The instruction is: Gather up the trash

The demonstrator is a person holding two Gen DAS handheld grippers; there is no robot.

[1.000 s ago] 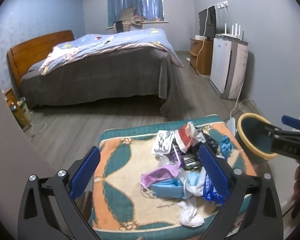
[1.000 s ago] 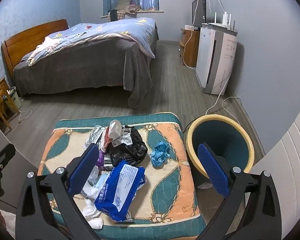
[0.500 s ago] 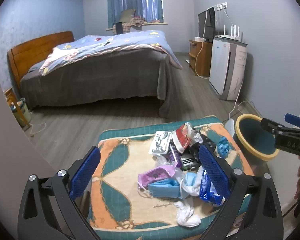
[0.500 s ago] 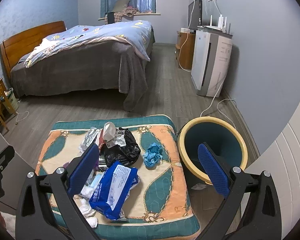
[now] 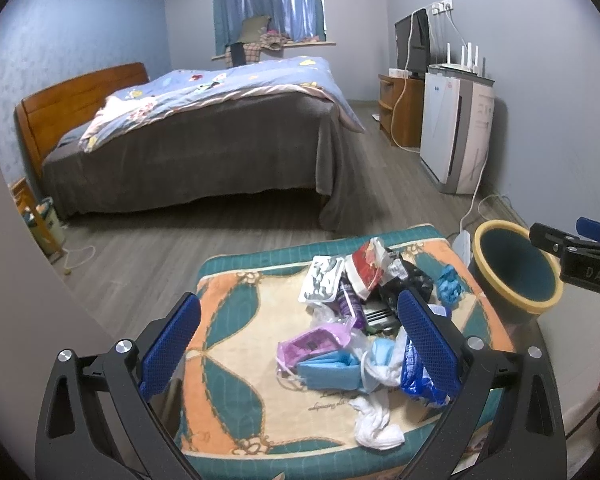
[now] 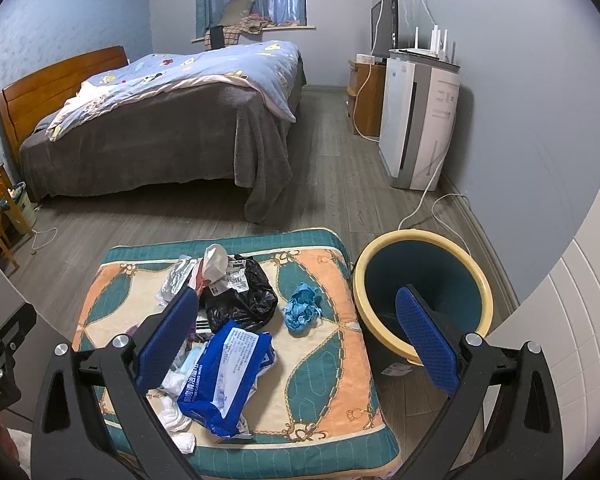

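Both grippers, left (image 5: 298,344) and right (image 6: 296,338), spread wide and empty above trash (image 6: 224,372) on cushion (image 6: 324,380), bin (image 6: 422,292) just right.

In front of me, the trash lies heaped on a patterned cushion (image 6: 324,364), toward its far and left-hand parts. A crumpled black plastic bag (image 6: 246,300) sits nearest the far edge, with a white-and-red wrapper (image 6: 214,260) on top. A blue wipes pack (image 6: 230,372) lies flat toward the near edge, white tissue (image 5: 374,420) beside it. A balled blue glove (image 6: 302,308) lies apart, nearer the right edge. My bin (image 6: 424,296), teal with a yellow rim, stands upright just beside that edge.
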